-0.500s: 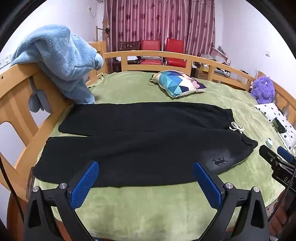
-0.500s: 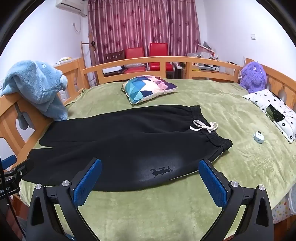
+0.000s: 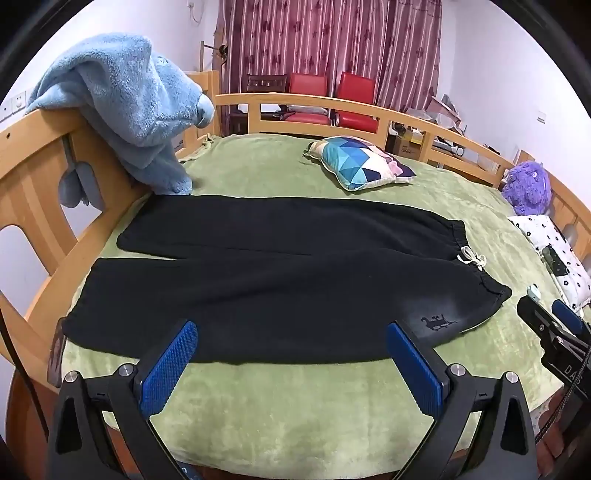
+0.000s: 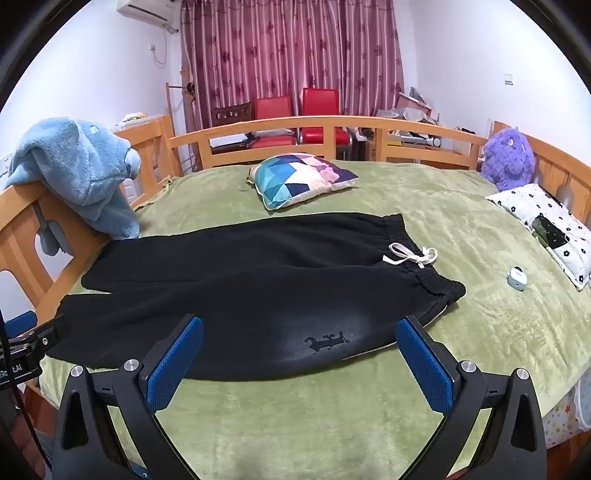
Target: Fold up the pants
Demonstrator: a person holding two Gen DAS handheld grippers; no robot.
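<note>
Green fleece covers the bed (image 4: 295,417) in front of us, and a wooden rail (image 4: 280,127) curves around its far side. Nearest to us, our left gripper (image 3: 291,334) hangs over the near edge of the blanket with its blue pads (image 3: 168,369) spread wide and nothing between them. Our right gripper (image 4: 300,328) does the same just beside it, jaws wide apart and gripping nothing; its tip shows at the right edge of the left view.

Just past the pads lie the black pants (image 3: 266,280), spread flat across the blanket. We see the legs run out to the left, side by side, the nearer one reaching almost to the rail, and the waistband (image 4: 424,258) sits to the right. A white drawstring (image 4: 410,254) is tied in a bow at the waist, and a small dark animal print (image 4: 327,341) marks the near hip. Neither gripper touches the cloth.

To the right of the waistband, well apart from it, we find a small pale case (image 4: 517,278) and a white flowered pillow (image 4: 550,229). Beyond the pants rests a cushion (image 4: 299,179) patterned in blue, white and pink triangles. On the left a fluffy blue garment (image 3: 125,107) hangs over the rail, and a purple plush toy (image 4: 508,158) sits at the far right corner. Behind the bed stand two red chairs (image 4: 295,114) before dark red curtains (image 4: 288,51), with an air conditioner (image 4: 147,14) high on the wall.
</note>
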